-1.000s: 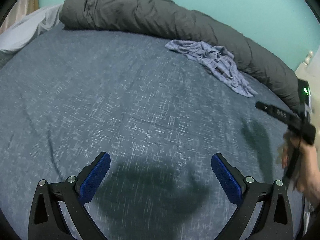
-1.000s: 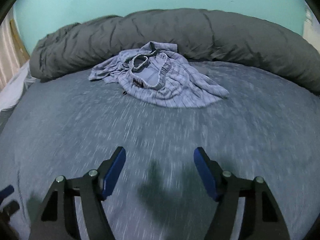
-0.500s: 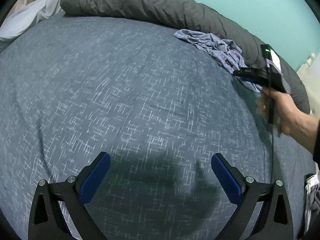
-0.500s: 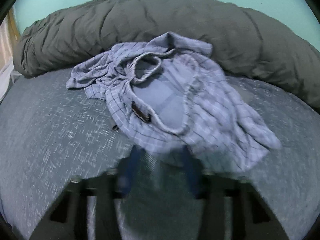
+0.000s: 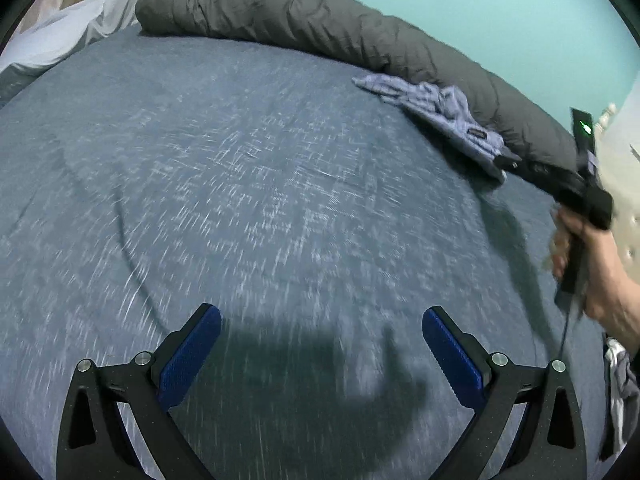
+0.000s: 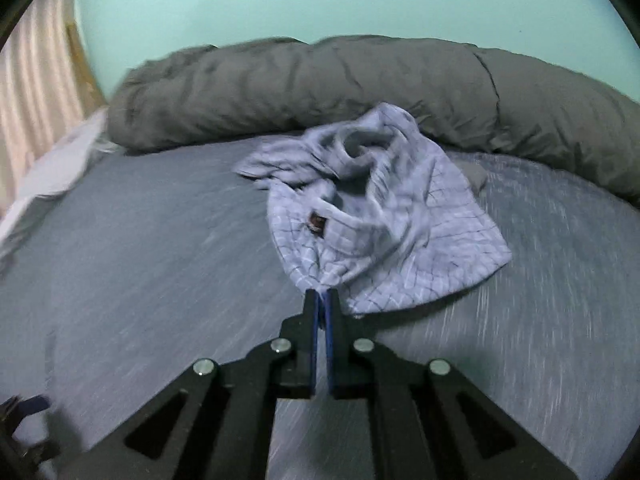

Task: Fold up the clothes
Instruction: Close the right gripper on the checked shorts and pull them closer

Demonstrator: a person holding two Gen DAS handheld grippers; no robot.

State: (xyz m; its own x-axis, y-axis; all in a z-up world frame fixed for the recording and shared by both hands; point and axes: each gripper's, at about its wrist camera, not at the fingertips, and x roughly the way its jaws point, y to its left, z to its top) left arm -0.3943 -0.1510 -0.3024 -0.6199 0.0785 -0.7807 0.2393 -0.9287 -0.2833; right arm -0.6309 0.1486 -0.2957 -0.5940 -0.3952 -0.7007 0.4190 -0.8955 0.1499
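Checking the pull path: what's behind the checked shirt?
The rolled grey duvet lies right behind the checked shirt, against the wall. Whatever lies under the shirt is covered.

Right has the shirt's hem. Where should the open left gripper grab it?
Judging by its pose, take the checked shirt at its free lower corner, approaching low from the bed's near side. That edge lies flat and single-layered; the collar end is bunched against the grey duvet.

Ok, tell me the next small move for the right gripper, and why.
Probably draw the right gripper back toward the open middle of the bed, dragging the plaid garment clear of the grey duvet. It is shut on the garment's near edge, the cloth lies bunched beside the duvet, and the left gripper hangs open over bare sheet.
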